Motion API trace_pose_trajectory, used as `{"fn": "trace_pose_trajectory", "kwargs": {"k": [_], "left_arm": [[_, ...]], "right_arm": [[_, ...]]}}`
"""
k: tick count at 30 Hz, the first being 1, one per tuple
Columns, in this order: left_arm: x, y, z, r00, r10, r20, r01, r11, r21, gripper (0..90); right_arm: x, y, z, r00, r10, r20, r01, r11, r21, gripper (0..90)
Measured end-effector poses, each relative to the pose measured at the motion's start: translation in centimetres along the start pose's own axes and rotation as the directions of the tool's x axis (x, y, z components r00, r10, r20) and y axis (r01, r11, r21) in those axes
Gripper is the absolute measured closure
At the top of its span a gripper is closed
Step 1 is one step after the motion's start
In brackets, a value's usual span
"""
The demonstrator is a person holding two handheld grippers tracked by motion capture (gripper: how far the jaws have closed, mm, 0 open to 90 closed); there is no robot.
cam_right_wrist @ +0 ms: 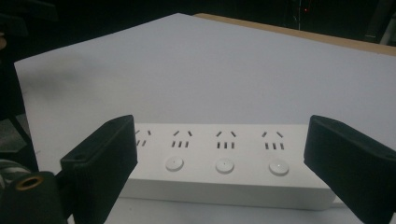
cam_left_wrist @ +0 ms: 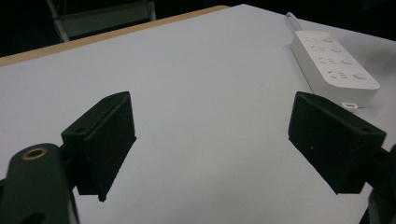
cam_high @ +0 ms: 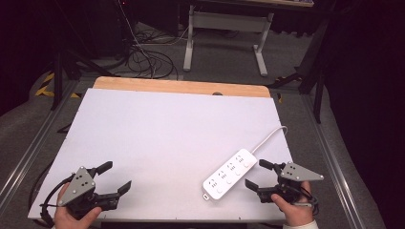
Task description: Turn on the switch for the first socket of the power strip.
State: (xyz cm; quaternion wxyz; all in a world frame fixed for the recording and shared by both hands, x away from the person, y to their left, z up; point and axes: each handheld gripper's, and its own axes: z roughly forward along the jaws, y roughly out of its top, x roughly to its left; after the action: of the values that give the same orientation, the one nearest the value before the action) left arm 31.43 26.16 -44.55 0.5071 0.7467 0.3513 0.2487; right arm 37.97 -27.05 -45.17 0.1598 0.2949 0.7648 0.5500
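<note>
White power strip [cam_high: 229, 173] (four sockets), lying diagonally, cord end far-right

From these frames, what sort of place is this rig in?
Probably a lab or workshop set up for recording, not a home. A white board covers a wooden tabletop, loose cables lie on the grey carpet behind it, and a metal desk frame stands beyond. A power strip is the one item on the board.
</note>
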Motion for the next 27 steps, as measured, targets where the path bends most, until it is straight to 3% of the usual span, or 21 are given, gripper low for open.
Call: {"fn": "trace_pose_trajectory", "kwargs": {"k": [14,27], "left_arm": [[0.0,0.0,-0.1,1.0,0.004,0.0,-0.004,1.0,-0.004,15.5],[0.0,-0.1,0.1,1.0,-0.001,0.0,0.001,1.0,0.001,15.5]], "right_arm": [[0.6,-2.7,1.3,0.999,-0.044,-0.006,0.044,0.995,0.085,9.9],[0.6,-3.8,1.7,0.9998,-0.017,-0.005,0.017,0.995,0.095,9.8]]}}
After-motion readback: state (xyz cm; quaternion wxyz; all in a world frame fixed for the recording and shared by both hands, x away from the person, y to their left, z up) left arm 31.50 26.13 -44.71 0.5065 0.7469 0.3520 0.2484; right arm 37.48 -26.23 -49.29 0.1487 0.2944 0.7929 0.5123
